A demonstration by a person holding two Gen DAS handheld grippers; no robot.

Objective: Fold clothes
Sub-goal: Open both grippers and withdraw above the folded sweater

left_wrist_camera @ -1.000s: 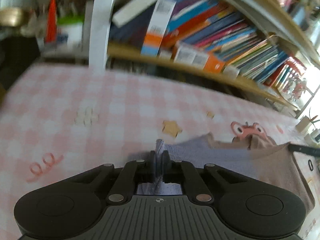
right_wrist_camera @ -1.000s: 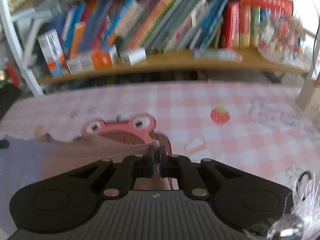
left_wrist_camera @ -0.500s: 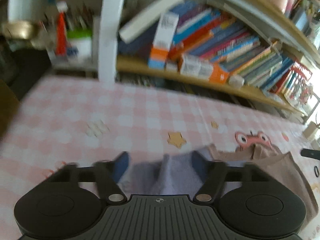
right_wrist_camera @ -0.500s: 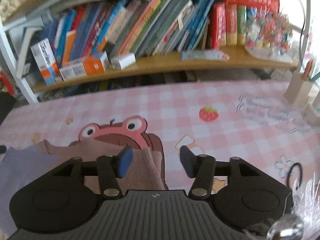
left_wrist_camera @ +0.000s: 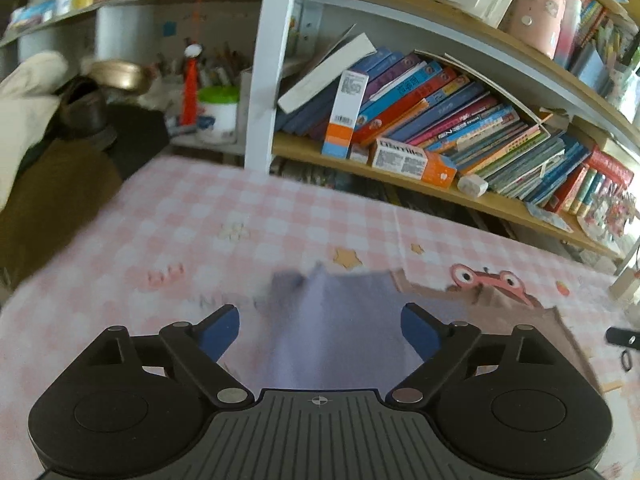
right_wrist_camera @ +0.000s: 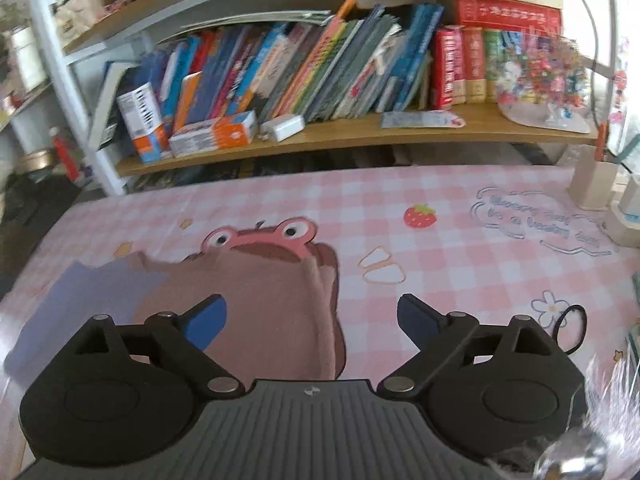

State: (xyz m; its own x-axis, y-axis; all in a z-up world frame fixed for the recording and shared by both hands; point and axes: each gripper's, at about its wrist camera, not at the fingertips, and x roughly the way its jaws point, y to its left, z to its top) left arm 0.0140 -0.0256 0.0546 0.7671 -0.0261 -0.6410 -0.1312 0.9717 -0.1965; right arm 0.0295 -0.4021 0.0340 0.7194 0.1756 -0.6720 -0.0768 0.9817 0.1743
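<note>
On the surface [right_wrist_camera: 460, 248], soft limp garment [right_wrist_camera: 256, 296] lies flat; best pinched at corners; both grippers' fingers [left_wrist_camera: 218, 330] spread apart, empty.

Pink checked tablecloth [right_wrist_camera: 460, 280] with frog print [right_wrist_camera: 264, 240], wooden bookshelf [right_wrist_camera: 360, 136] of leaning books [right_wrist_camera: 320, 64], black hair tie [right_wrist_camera: 570, 328]

Bright daylight from right; motion blur, fisheye-bent edges.
</note>
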